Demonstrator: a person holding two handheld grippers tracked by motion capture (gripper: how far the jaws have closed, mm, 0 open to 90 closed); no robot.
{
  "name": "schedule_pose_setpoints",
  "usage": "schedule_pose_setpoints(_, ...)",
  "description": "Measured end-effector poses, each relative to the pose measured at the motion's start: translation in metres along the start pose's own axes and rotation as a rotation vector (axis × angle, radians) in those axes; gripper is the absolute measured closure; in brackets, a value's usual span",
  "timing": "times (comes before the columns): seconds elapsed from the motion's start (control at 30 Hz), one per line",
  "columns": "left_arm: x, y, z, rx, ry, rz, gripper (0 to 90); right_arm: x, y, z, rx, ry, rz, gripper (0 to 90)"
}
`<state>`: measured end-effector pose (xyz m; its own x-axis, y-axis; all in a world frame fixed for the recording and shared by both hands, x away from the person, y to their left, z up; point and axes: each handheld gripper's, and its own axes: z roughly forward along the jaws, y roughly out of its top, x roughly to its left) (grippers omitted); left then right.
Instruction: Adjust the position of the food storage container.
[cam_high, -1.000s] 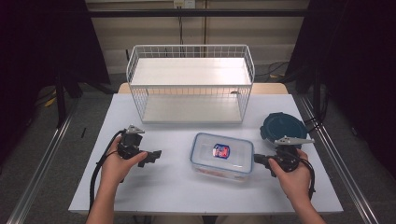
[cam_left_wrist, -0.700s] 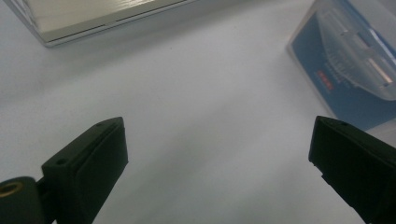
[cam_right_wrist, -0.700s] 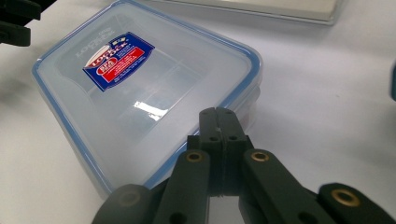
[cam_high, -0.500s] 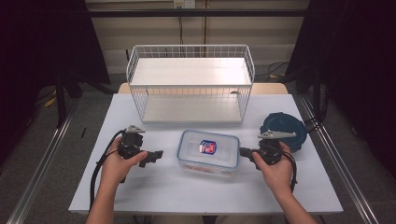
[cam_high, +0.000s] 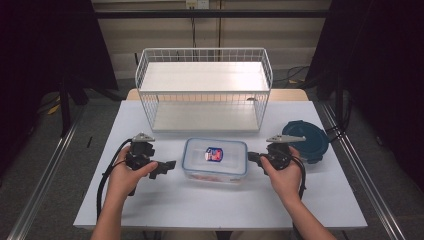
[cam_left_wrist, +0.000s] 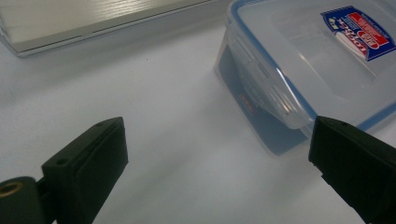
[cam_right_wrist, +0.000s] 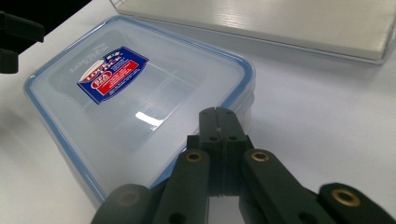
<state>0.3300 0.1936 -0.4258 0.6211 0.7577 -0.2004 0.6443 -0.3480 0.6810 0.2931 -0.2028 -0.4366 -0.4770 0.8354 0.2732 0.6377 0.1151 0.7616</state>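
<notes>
Container contents: indistinct through the cloudy lid. Clear lidded container (cam_high: 215, 160) with blue seal and label, flat on the white desk (cam_high: 200, 205), between both tools. Right tool (cam_high: 251, 157): jaws pressed together, empty, tip at the container's right edge. Left tool (cam_high: 170, 165): jaws spread, empty, just beside its left end. Behind: white wire basket (cam_high: 204, 90). Right: dark teal round lid (cam_high: 312, 140), partly behind the right hand.
</notes>
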Motion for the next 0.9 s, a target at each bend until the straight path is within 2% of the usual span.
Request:
schedule_pose_setpoints(0.23, 0.001, 0.001, -0.002, -0.011, 0.000, -0.001, 4.5, 0.004, 0.007, 0.015, -0.009, 0.010, -0.021, 90.0)
schedule_pose_setpoints(0.6, 0.001, 0.003, -0.003, -0.005, -0.013, 0.002, 4.5, 0.005, 0.014, 0.027, -0.024, 0.027, -0.009, 89.9)
schedule_pose_setpoints(0.7, 0.001, 0.002, -0.003, -0.009, 0.002, -0.008, 4.5, 0.003, 0.014, 0.027, -0.031, 0.019, 0.005, 81.8)
schedule_pose_setpoints(0.8, 0.000, 0.002, -0.003, -0.009, 0.000, -0.009, 4.5, 0.001, 0.015, 0.022, -0.054, 0.013, 0.017, 74.2)
schedule_pose_setpoints(0.83, 0.001, 0.002, -0.004, -0.004, 0.004, 0.000, 4.5, 0.000, 0.016, 0.019, -0.058, 0.009, 0.020, 71.7)
schedule_pose_setpoints(0.9, 0.000, 0.002, -0.005, -0.013, 0.005, -0.006, 4.5, -0.001, 0.016, 0.015, -0.075, 0.017, 0.037, 66.0)
